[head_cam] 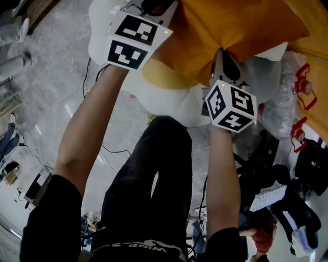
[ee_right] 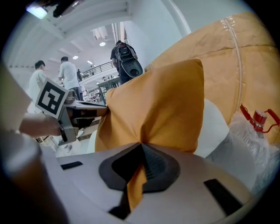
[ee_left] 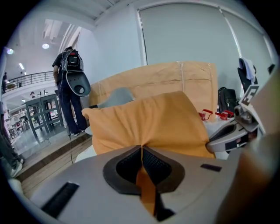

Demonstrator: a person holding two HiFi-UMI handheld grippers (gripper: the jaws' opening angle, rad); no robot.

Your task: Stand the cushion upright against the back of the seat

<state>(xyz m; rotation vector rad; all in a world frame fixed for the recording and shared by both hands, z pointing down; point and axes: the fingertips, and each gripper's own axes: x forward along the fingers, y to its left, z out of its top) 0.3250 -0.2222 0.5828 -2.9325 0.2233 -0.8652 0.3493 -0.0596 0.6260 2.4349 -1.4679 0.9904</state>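
Head view, left gripper: we look down on the left gripper (head_cam: 154, 7), marker cube uppermost. Its tips are at the near edge of the plump orange fabric cushion (head_cam: 241, 25), and the jaws are hidden here.
Head view, right gripper: the right gripper (head_cam: 221, 53) bites into that same edge further right, with the cloth puckering round its tips.
Head view, seen only here: our black trousers (head_cam: 148, 189), the grey marbled floor (head_cam: 51, 92), and the rounded white seat (head_cam: 169, 105) lying under the cushion.
Left gripper view, jaws: closed tight on a fold of the cushion (ee_left: 148, 122), with an orange strip pinched between the ribbed pads (ee_left: 154, 165).
Left gripper view, not seen from the head: the broad tan-orange padded backrest (ee_left: 175, 78) rises behind the cushion. The right gripper (ee_left: 211, 142) is at the cushion's right corner.
Right gripper view, jaws: likewise closed on a fold of the cushion (ee_right: 162, 109), with orange cloth trailing out between them.
Right gripper view, additions: the left gripper (ee_right: 101, 112) is at the cushion's far side. A crumpled clear plastic bag (ee_right: 253, 151) sits at the foot of the backrest (ee_right: 245, 65).
Cushion, look: plain orange, with creases fanning out from each pinch and one corner pointing upward.
Cushion, place: held by its near edge between both grippers, over the seat (ee_right: 214, 127) and in front of the backrest. We cannot tell whether it touches either.
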